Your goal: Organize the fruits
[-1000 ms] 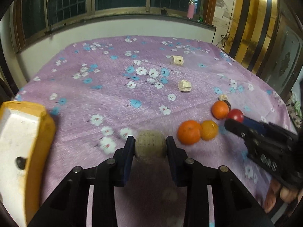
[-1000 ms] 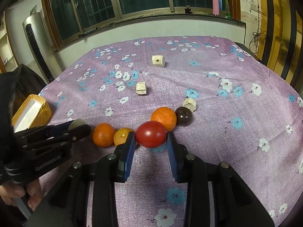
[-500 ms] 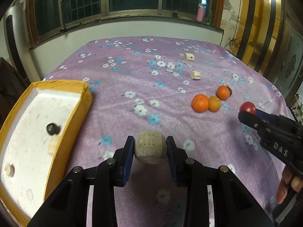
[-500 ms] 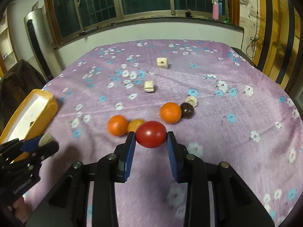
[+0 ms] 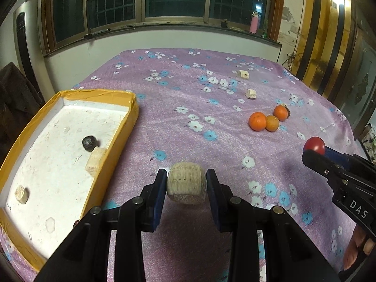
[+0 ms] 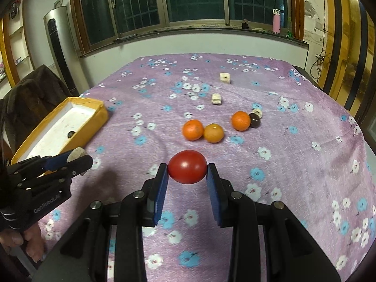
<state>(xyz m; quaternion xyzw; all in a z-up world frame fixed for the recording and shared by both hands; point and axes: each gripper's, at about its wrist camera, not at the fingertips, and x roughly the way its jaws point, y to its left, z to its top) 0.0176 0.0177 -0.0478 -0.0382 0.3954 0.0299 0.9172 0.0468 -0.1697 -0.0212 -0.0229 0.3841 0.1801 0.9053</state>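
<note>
My left gripper (image 5: pixel 186 186) is shut on a round beige fruit (image 5: pixel 186 185) and holds it above the cloth, just right of the yellow-rimmed white tray (image 5: pixel 110 141). The tray holds a dark fruit (image 5: pixel 89 143) and a few beige pieces (image 5: pixel 96 162). My right gripper (image 6: pixel 187 170) is shut on a red tomato (image 6: pixel 187 166), held above the cloth; it shows at the right of the left wrist view (image 5: pixel 314 145). Three oranges (image 6: pixel 192 129) (image 6: pixel 213 132) (image 6: pixel 240 121) and a dark fruit (image 6: pixel 254 120) lie on the cloth beyond the tomato.
The table carries a purple flowered cloth (image 6: pixel 293 164). Beige pieces lie farther back (image 6: pixel 225 78) (image 6: pixel 216 98) (image 6: pixel 257 112). A wall with windows stands behind the table. A dark chair (image 6: pixel 30 94) stands at the left, beyond the tray.
Both grippers have lifted and drawn back from the fruit cluster with their fruit. The left one has moved left, so the whole tray now shows beside it.
</note>
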